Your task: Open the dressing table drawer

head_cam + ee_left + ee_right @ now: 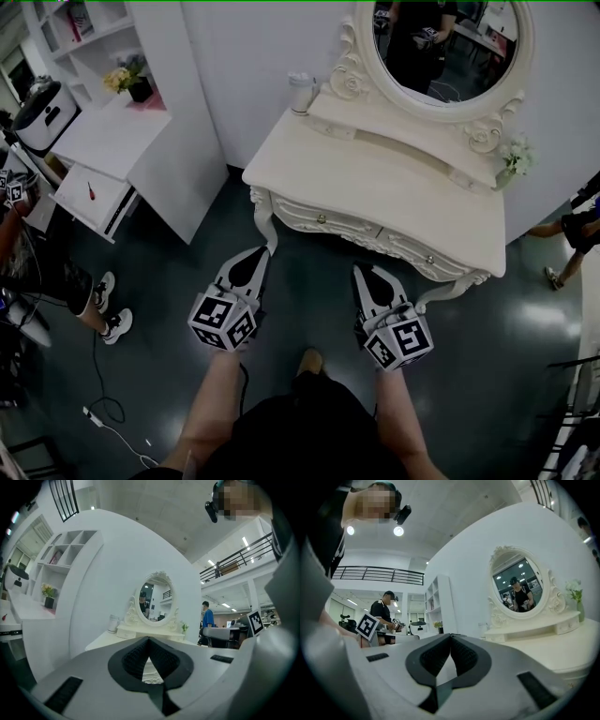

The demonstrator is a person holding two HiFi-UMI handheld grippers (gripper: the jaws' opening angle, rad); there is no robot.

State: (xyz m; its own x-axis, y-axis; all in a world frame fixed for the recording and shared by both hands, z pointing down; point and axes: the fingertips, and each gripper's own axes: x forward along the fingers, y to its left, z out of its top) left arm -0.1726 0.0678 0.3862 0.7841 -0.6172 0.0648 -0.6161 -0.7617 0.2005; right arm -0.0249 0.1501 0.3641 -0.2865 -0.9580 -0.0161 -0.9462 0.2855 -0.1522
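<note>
Nearest me in the head view, two bare legs stand on the dark floor. Just ahead of them I hold the left claw and the right claw side by side and level, both aimed at the dressing table.

Each claw's own view shows its jaws closed tip to tip with nothing between them. The left claw lets only a sliver of carved white trim show through the gap below its tips, the right claw only a pale surface. Neither claw touches the furniture; a strip of floor lies between the tips and the table front.

The drawer, with its small knob, sits shut and flush in the carved front under the tabletop, nearer the left claw. A second knob shows further right along that front.

On the tabletop a small white jar stands at the back left corner and a sprig of flowers at the right. The oval mirror rises behind them. Off to the left, a white desk stands against the wall.
</note>
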